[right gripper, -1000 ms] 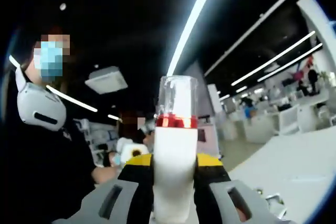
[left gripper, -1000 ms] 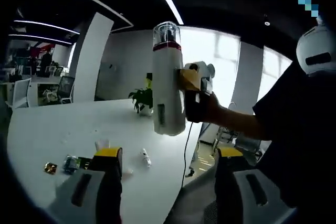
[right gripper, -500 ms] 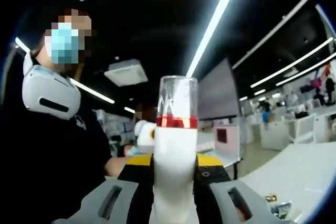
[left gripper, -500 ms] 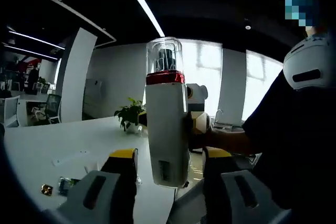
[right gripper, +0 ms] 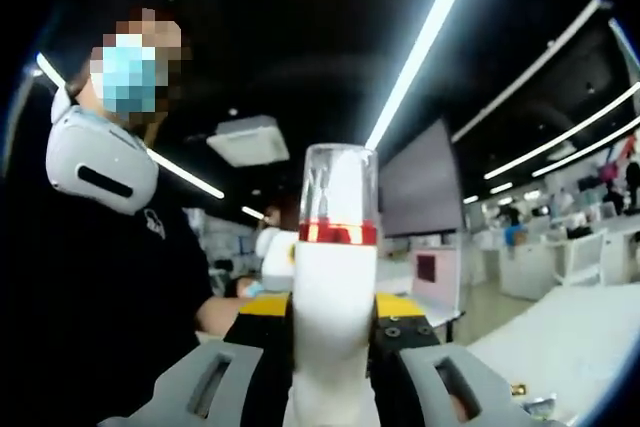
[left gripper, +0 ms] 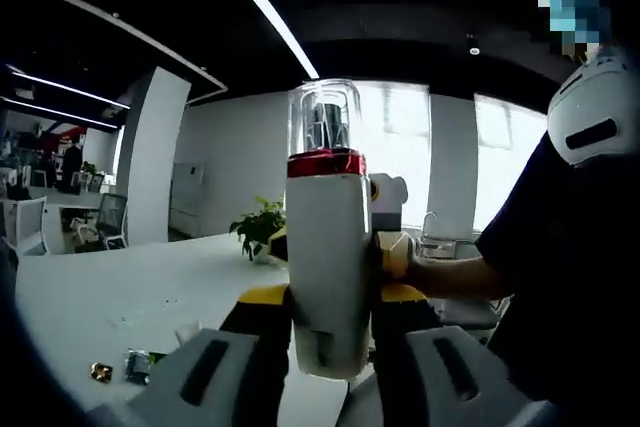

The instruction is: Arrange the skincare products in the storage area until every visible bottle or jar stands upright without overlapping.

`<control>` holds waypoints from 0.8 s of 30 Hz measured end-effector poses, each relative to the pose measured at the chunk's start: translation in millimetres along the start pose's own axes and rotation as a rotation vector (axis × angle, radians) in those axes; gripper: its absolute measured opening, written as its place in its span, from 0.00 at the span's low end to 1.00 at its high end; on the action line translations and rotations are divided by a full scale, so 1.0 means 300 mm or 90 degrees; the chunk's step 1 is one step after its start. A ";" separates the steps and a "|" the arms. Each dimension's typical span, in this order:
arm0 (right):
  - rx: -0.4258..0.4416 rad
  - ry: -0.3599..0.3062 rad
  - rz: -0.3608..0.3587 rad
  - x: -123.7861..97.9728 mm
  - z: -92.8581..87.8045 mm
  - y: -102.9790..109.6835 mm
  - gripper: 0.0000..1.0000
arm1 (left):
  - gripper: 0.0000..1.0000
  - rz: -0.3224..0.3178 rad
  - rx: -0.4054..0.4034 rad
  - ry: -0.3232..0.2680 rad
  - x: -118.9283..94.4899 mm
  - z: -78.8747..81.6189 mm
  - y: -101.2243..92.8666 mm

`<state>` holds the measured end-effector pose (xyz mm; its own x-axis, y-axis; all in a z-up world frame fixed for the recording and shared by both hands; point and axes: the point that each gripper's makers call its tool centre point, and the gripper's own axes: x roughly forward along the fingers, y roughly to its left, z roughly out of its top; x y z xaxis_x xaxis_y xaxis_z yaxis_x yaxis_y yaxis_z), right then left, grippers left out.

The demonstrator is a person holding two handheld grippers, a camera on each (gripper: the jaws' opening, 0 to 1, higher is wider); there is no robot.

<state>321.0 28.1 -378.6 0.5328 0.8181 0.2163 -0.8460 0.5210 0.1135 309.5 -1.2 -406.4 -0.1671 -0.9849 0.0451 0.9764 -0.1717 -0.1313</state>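
Two grippers now meet on one white bottle point(left gripper: 327, 277), which stands upright in mid-air above the white table point(left gripper: 120, 292), well clear of its surface. A second ago the left gripper point(left gripper: 325, 307) hung open below and short of the bottle, its jaws wide apart; half a second ago the bottle sat just ahead of them; now its lower body lies between the yellow-tipped jaws, which look drawn in against its sides. Whether they truly clamp it or merely bracket it cannot be told from the left gripper view, since the bottle hides the contact.

In the right gripper view the right gripper point(right gripper: 330, 312) stays clenched on the same bottle point(right gripper: 333, 307), its jaws pressed to either side of the white body below the red band point(right gripper: 338, 233) and clear cap point(right gripper: 339, 182). In the left gripper view that right gripper point(left gripper: 392, 247) comes in from the right, gripping the bottle at mid-height, above the left jaws.

This reads as a hand-over or a two-handed steadying of the bottle: it is upright already but not yet set down, so the task is unfinished for this item. A few small packets point(left gripper: 135, 365) lie on the table at lower left, well apart from the bottle
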 end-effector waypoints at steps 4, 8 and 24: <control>0.006 0.010 -0.011 -0.011 -0.012 -0.012 0.22 | 0.35 0.011 -0.017 0.011 0.002 -0.016 0.009; 0.046 0.053 -0.024 -0.026 -0.040 -0.013 0.23 | 0.34 0.015 0.054 0.058 0.004 -0.057 0.004; -0.006 0.059 -0.065 -0.090 0.018 -0.007 0.30 | 0.33 -0.003 0.046 0.086 0.059 -0.169 -0.034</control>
<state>308.4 3.6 -379.4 0.6160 0.7796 0.1128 -0.7873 0.6045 0.1213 289.7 -18.1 -454.5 -0.1832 -0.9791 -0.0885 0.9822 -0.1784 -0.0593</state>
